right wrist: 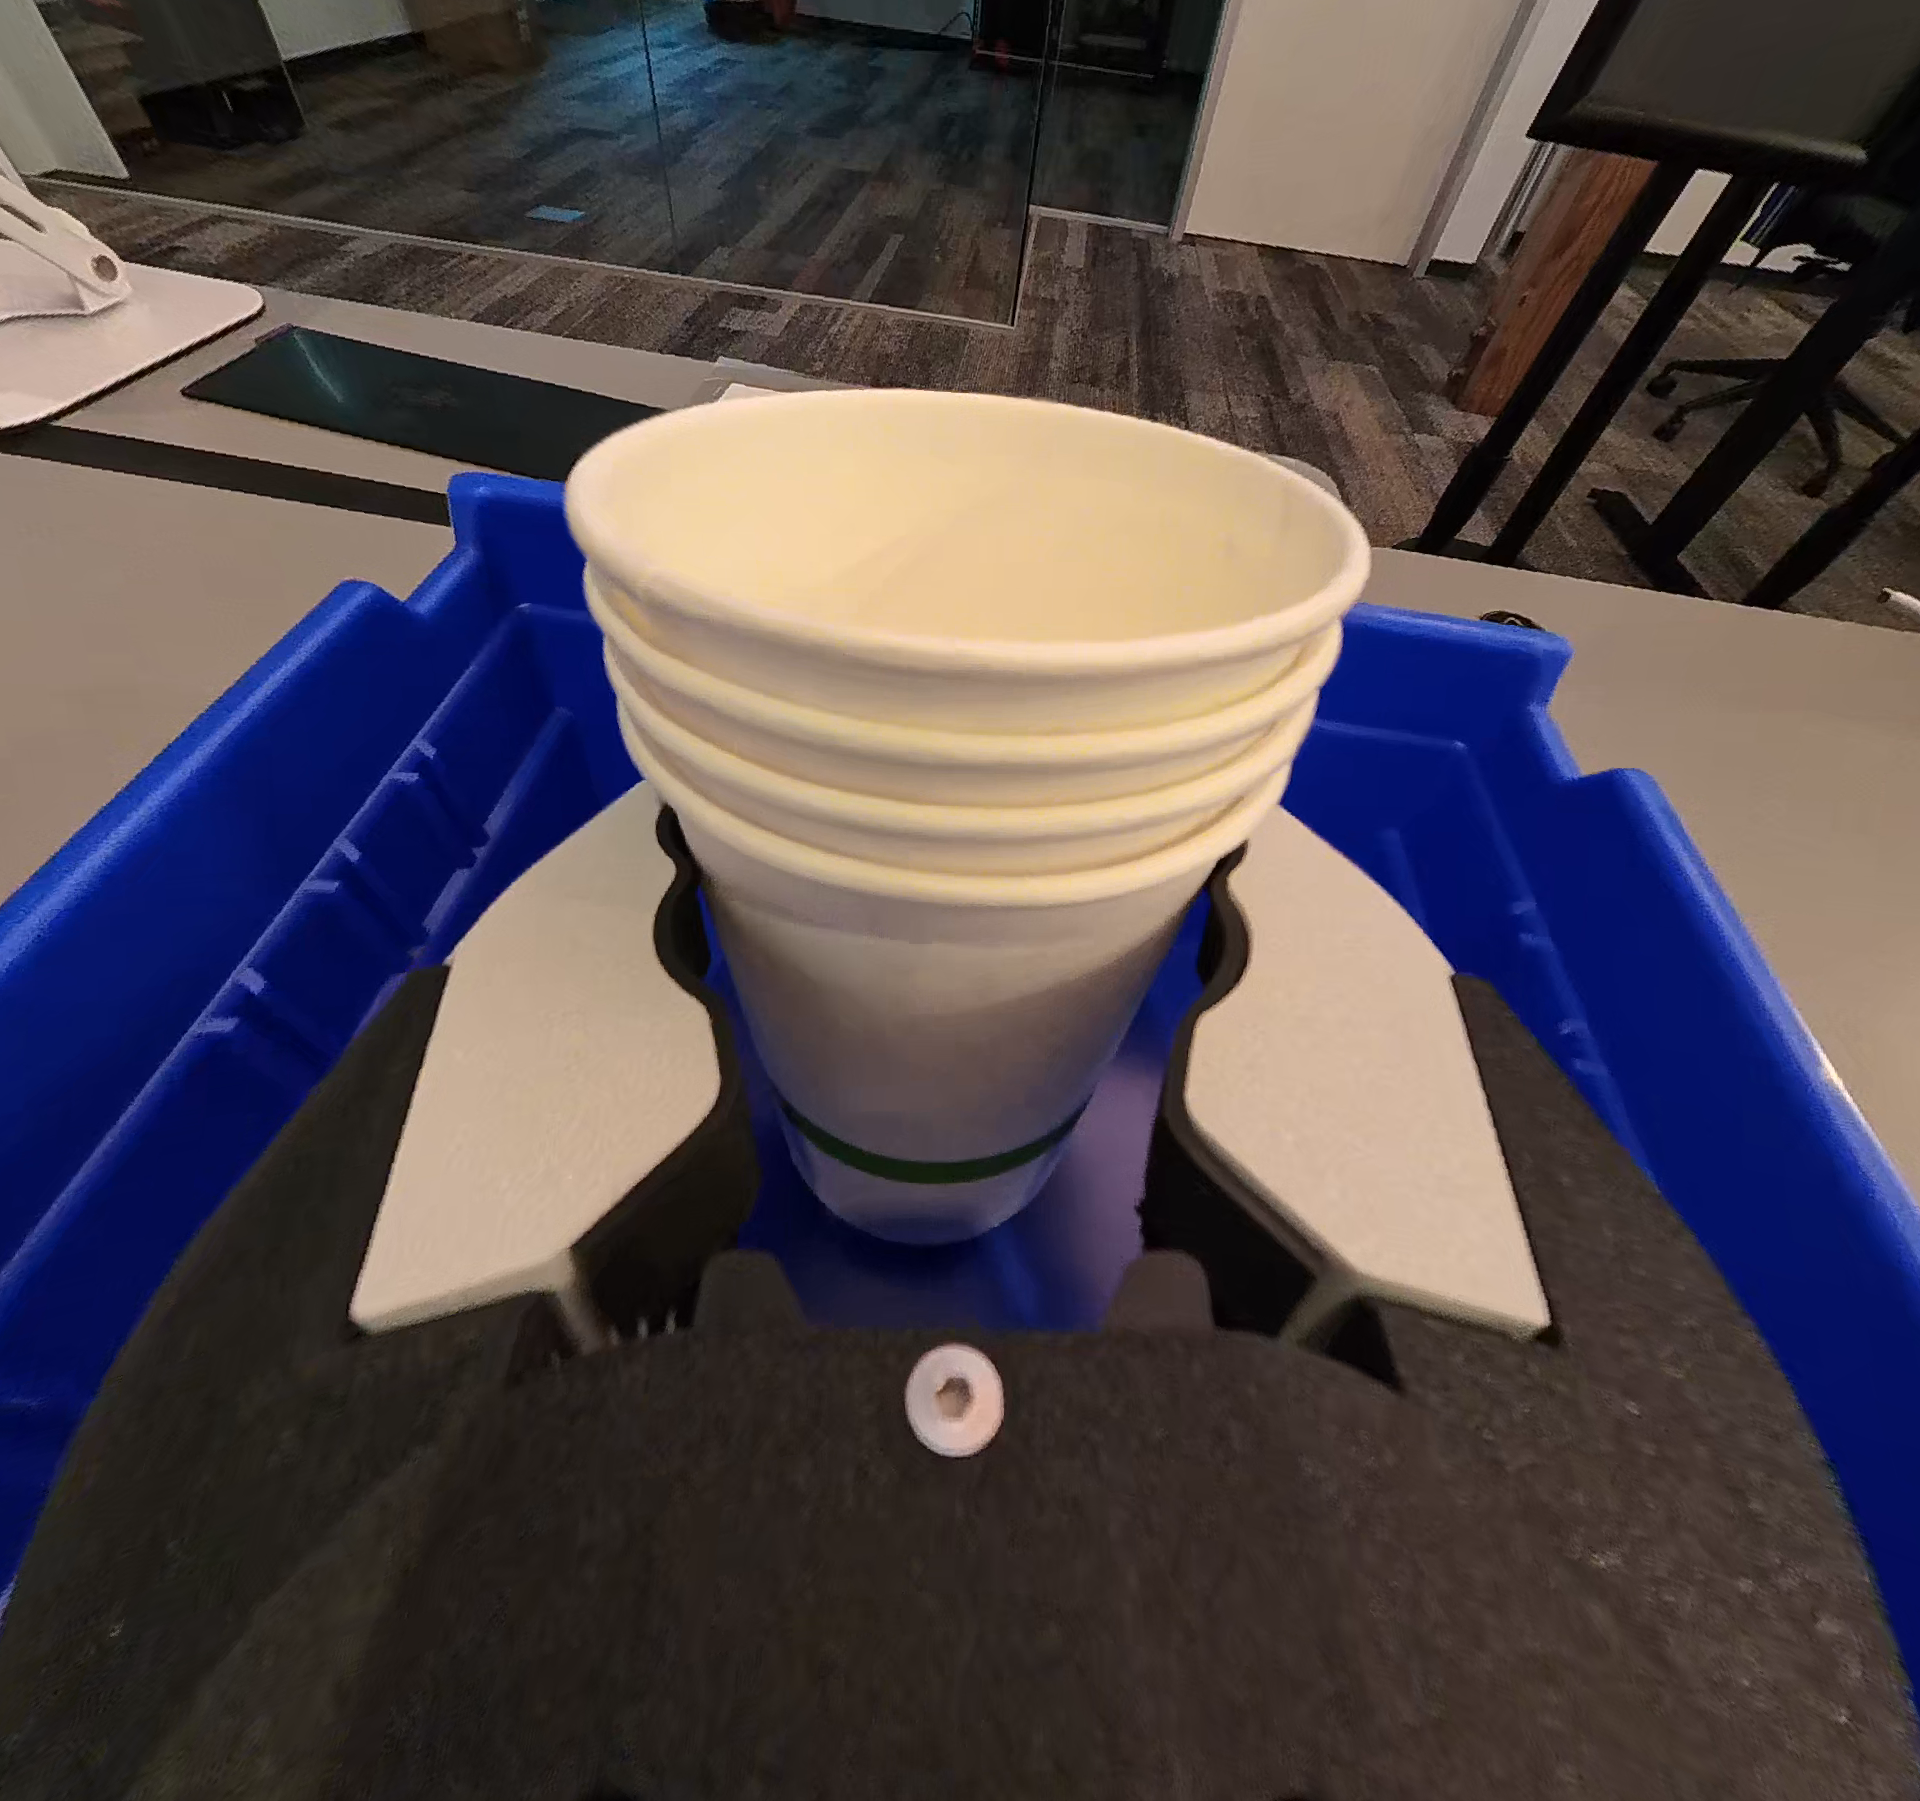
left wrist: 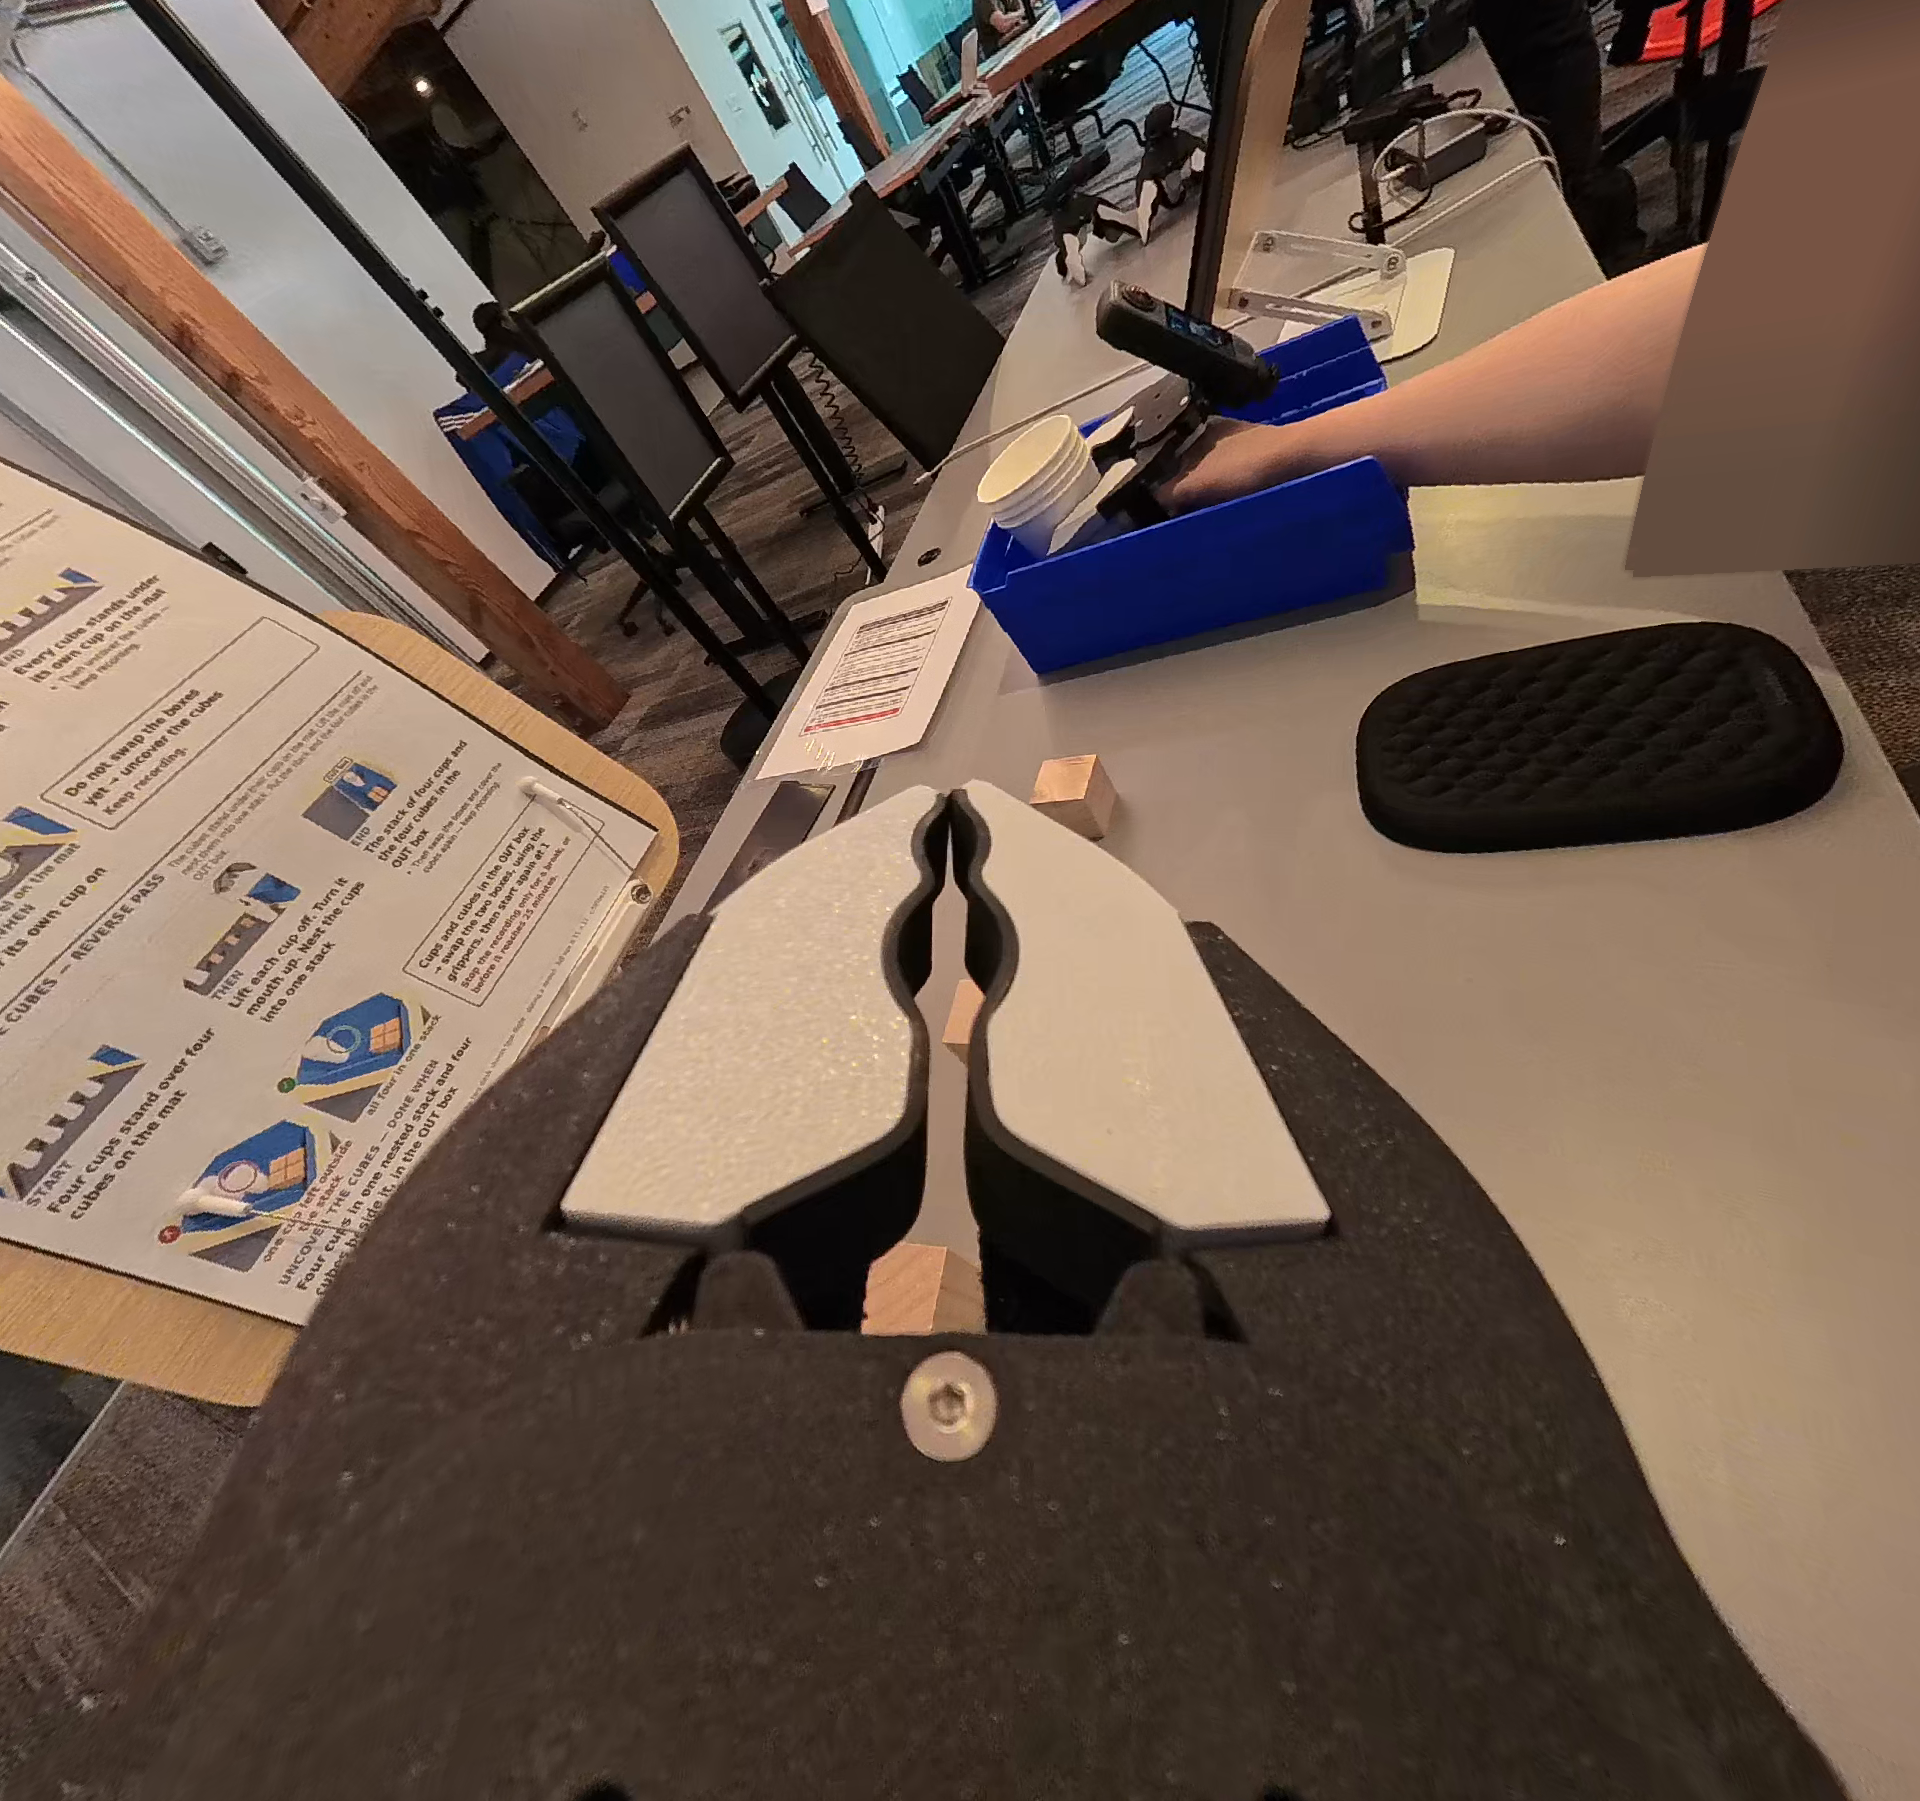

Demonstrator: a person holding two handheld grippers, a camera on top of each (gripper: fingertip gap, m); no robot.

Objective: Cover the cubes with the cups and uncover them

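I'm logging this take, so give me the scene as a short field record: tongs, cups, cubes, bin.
left tongs: shut, empty, hovering over the grey table
right tongs: closed around the stack of cups
stack of cups: four nested white paper cups, mouth up, inside the blue bin
cubes: three wooden ones seen on the table; one ahead of the left tongs, two glimpsed through its gap
covered cubes: none visible
also on table: black pad, printed sheet
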